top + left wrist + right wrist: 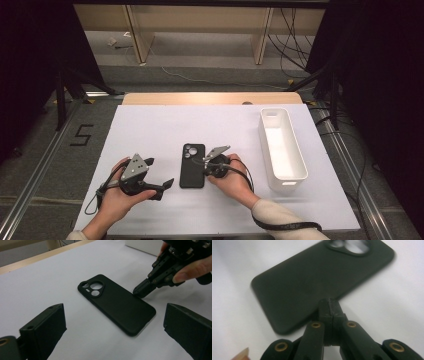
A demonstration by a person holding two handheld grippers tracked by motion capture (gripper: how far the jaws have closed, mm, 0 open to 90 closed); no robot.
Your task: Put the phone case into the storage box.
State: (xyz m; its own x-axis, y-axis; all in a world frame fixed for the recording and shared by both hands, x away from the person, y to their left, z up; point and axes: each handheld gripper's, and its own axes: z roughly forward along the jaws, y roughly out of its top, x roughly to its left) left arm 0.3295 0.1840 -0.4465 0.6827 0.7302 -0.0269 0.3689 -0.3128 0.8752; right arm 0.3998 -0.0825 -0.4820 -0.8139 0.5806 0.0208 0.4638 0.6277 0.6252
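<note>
A black phone case point(192, 166) lies back up on the white mat, its camera cut-outs at the far end. My right gripper point(204, 170) is shut, and its tip touches the case's right long edge. The right gripper view shows the closed jaws point(330, 307) meeting at the case point(312, 282) edge with nothing between them. My left gripper point(159, 173) rests on the mat left of the case, jaws wide open and pointed at it. In the left gripper view the case point(116, 303) lies just beyond the two spread fingers point(42, 332), with the right gripper point(140, 290) at its far side.
A white rectangular bin point(282, 150) stands empty at the right side of the mat point(150, 130). The table's wooden far edge point(210, 98) runs behind the mat. Cables lie on the floor beyond.
</note>
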